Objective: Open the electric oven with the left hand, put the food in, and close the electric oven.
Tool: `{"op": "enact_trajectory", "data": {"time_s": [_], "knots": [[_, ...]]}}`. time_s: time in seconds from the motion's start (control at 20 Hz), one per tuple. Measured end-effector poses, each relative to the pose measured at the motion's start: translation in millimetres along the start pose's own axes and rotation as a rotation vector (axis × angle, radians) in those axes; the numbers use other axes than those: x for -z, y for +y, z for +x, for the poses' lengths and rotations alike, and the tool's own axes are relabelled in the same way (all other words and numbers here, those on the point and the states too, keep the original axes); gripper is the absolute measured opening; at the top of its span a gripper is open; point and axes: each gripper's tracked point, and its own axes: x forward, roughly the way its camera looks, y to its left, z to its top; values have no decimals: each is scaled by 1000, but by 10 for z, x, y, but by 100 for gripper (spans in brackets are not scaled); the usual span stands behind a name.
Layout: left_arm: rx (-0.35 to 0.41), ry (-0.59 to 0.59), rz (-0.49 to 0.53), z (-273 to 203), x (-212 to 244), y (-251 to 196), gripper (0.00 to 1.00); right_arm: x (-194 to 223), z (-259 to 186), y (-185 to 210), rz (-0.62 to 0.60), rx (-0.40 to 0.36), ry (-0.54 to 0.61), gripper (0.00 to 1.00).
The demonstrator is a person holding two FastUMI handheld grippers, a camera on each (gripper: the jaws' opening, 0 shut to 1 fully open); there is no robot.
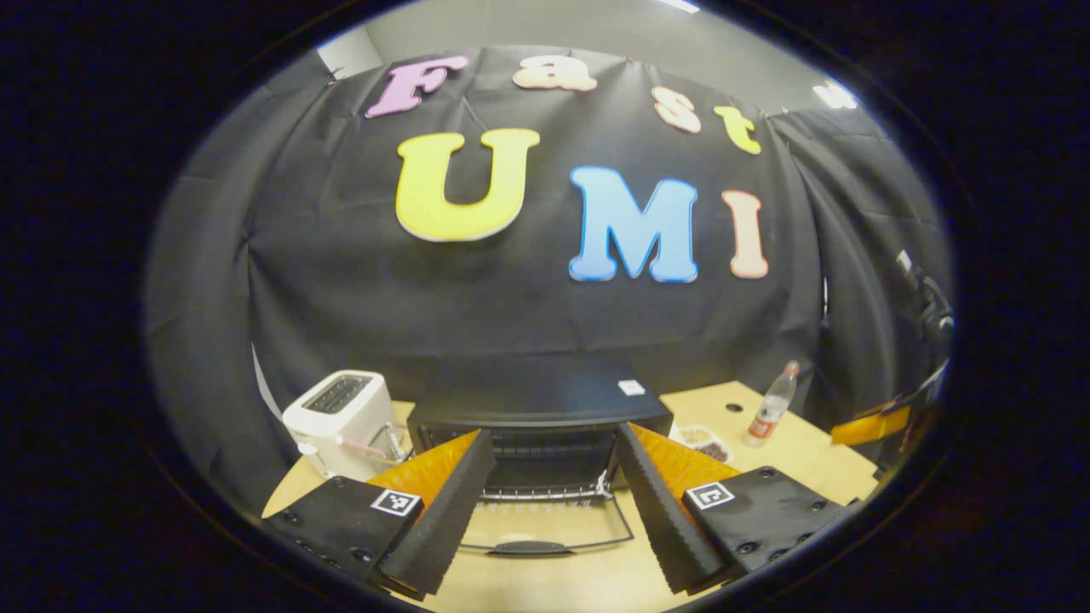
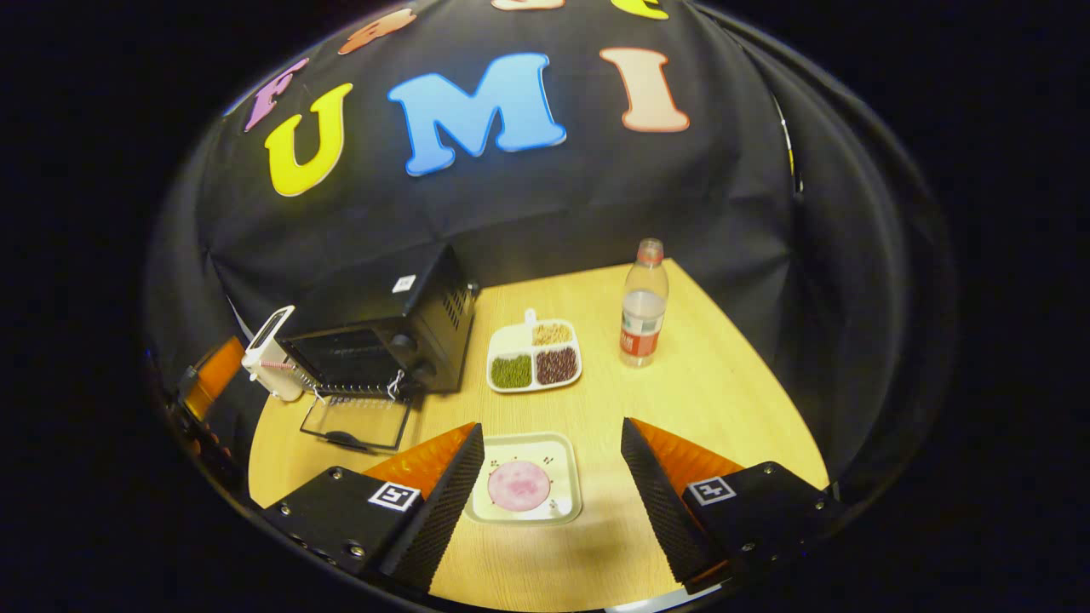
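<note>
The electric oven [image 1: 536, 417] stands at the back of the bench [image 2: 724, 400], against the booth's wall, with its glass door [image 1: 545, 524] folded flat down onto the bench top and its wire rack showing in the mouth. In the left gripper view the left tool [image 1: 553, 519] hangs before that open door, its fingers spread wide apart with nothing between them. A white toaster [image 1: 341, 417] sits just beside the oven towards the bench's left edge. In the right gripper view the right tool [image 2: 553, 502] is likewise wide open and empty, held above the near edge of the bench; between its fingers, lower down on the bench, lies a small square plate [image 2: 566, 511] carrying a round pink slice of food [image 2: 519, 486]. Farther back, just beside the oven, is a divided tray [image 2: 511, 340] of beans and grains, and a plastic bottle [image 2: 645, 306] stands upright near the back right corner.
</note>
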Motion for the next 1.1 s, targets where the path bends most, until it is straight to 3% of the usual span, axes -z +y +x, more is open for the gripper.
{"op": "enact_trajectory", "data": {"time_s": [0.15,0.2,0.25,0.3,0.45,0.5,0.55,1.0,1.1], "knots": [[-7,-92,-38,-242,-480,-23,100,249,283,-170,38,0,141,98],[-5,-111,-53,-328,-596,-30,91,370,400,-208,48,-1,192,98],[-5,-125,-70,-400,-689,-22,95,477,493,-254,49,5,247,98],[-4,-136,-88,-450,-715,-10,100,626,596,-321,43,22,312,98],[-41,-122,-95,-516,-606,171,100,881,795,-409,52,39,447,99],[-58,-104,-99,-561,-517,220,92,918,853,-429,52,48,476,98],[-71,-86,-110,-601,-447,259,100,941,918,-451,45,60,493,98],[-186,-19,-114,-920,-164,636,100,1099,1302,-543,-89,148,628,99],[-196,-20,-119,-939,-147,678,100,1076,1318,-504,-102,138,624,89]]}}
